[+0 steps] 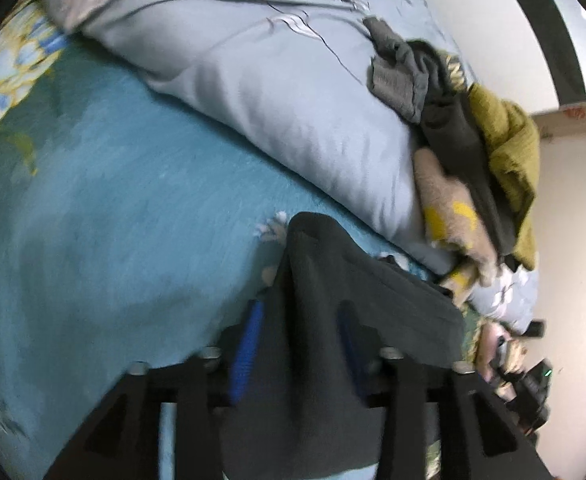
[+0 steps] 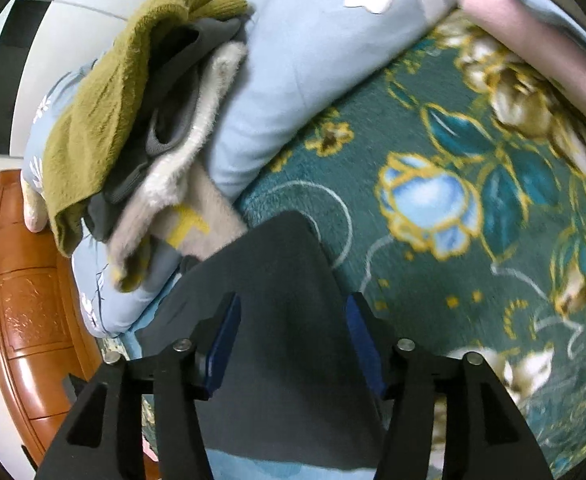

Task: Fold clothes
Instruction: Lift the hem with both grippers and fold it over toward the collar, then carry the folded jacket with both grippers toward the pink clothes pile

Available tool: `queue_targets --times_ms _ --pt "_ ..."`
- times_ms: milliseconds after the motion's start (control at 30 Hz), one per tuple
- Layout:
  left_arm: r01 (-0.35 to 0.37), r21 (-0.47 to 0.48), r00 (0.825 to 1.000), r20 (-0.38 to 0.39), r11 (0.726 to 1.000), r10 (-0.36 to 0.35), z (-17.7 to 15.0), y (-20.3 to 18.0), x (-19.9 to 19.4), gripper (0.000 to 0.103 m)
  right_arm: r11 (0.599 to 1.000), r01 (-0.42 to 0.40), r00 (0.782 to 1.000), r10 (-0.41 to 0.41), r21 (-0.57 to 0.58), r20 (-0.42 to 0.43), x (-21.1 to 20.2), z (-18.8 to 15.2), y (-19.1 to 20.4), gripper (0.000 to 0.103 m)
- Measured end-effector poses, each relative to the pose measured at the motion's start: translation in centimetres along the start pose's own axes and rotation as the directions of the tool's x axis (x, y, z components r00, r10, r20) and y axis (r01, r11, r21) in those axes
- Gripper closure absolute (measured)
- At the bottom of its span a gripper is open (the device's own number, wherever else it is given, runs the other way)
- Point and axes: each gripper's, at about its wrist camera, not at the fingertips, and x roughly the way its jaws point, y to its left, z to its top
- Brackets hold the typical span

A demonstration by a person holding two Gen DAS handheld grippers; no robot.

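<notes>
I had both grippers, left [image 1: 299, 344] and right [image 2: 291, 344], spread open over the dark garment [image 2: 277, 280] beside the unfolded pile [image 2: 141, 120].

A teal floral blanket [image 2: 473, 208] covers the bed; a pale-blue quilt [image 1: 293, 92] lies bunched behind; white wall [image 1: 493, 12]; carved wooden bed frame [image 2: 25, 292].
</notes>
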Motion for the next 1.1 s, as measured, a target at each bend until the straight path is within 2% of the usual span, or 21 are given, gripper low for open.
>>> queue_targets --times_ms 67,167,200,333,500,600,733,900,1033,1100 --pt "0.037 -0.050 0.999 0.022 0.998 -0.036 -1.5 1.0 -1.0 0.034 1.000 -0.016 1.000 0.016 0.025 0.010 -1.3 -1.1 -1.9 0.044" --pt "0.078 -0.117 0.997 0.038 0.990 -0.074 -4.1 2.5 -1.6 0.023 0.995 -0.060 0.998 0.058 0.085 0.020 -2.2 -3.5 -3.9 0.023" --pt "0.089 -0.139 0.996 0.039 0.986 -0.085 -5.0 2.9 -1.5 0.019 0.992 -0.075 0.997 0.073 0.099 0.017 -2.2 -4.3 -4.4 0.019" --pt "0.126 -0.205 0.992 0.012 0.971 -0.126 -9.2 4.3 -0.3 0.017 0.979 -0.134 0.991 0.134 0.155 0.010 -2.1 -7.6 -6.5 0.019" --pt "0.192 -0.246 0.981 0.034 0.950 -0.189 -12.7 4.2 1.0 0.011 0.951 -0.222 0.974 0.225 0.215 0.008 -0.5 -11.0 -8.7 0.019" --pt "0.204 -0.224 0.979 0.052 0.953 -0.197 -13.5 3.9 2.0 0.009 0.941 -0.259 0.965 0.263 0.217 0.009 0.9 -12.0 -9.3 0.019" --pt "0.239 -0.227 0.971 0.052 0.944 -0.233 -14.8 4.7 2.2 0.008 0.932 -0.308 0.951 0.308 0.189 0.029 2.6 -12.1 -9.3 0.019" --pt "0.266 -0.295 0.964 0.068 0.918 -0.257 -17.0 6.9 3.0 0.008 0.921 -0.348 0.938 0.341 0.177 0.068 4.1 -12.5 -9.4 0.019" --pt "0.331 -0.281 0.943 0.124 0.901 -0.308 -16.2 6.2 4.3 0.008 0.913 -0.379 0.925 0.370 0.153 0.084 4.6 -12.7 -9.0 0.019" --pt "0.339 -0.252 0.940 0.134 0.906 -0.315 -15.2 5.2 5.2 0.008 0.907 -0.396 0.918 0.387 0.145 0.091 4.9 -12.4 -8.6 0.019"
